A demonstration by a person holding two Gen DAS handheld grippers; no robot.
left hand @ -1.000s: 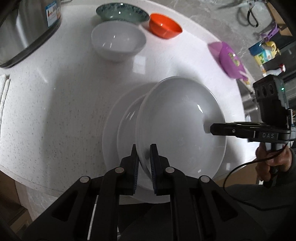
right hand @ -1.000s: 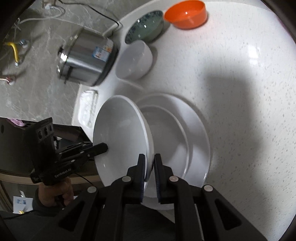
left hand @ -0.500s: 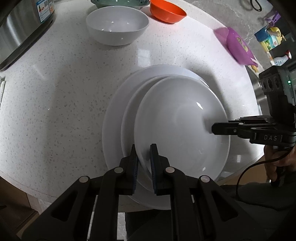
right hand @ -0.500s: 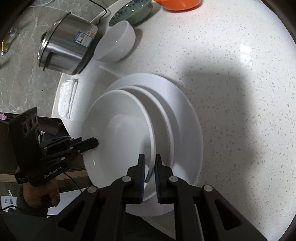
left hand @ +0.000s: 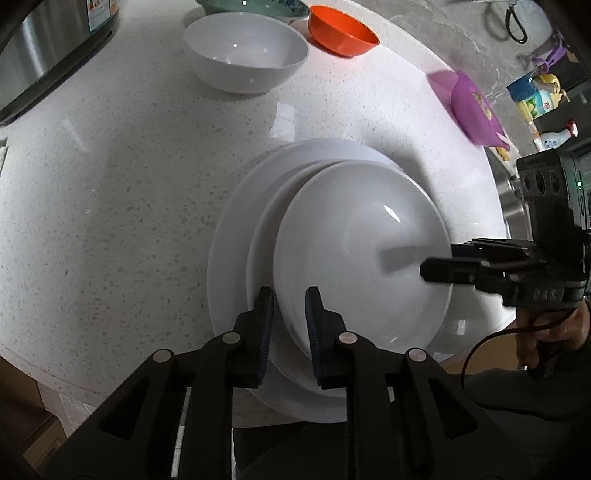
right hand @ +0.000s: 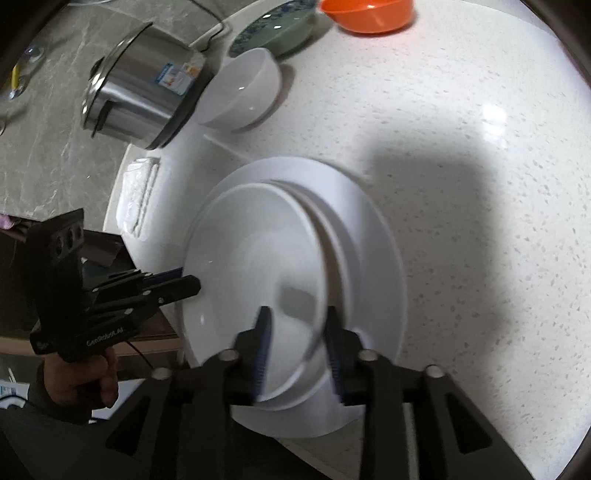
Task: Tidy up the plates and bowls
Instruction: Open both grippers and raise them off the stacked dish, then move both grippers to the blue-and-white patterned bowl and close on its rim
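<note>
The rigid, slippery, breakable top plate (left hand: pixel 362 251) is straddled at its 6 o'clock rim by the spread jaws of the left gripper (left hand: pixel 290 317) and right gripper (right hand: pixel 297 343).

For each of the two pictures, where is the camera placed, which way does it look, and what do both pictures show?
Left wrist: sits on the left gripper, looks forward and down over the top white plate; the right gripper and its hand enter from the right.
Right wrist: sits on the right gripper, looks down over the same plate; the left gripper enters from the left.
Shared: the plate stack, white bowl, orange bowl.
</note>
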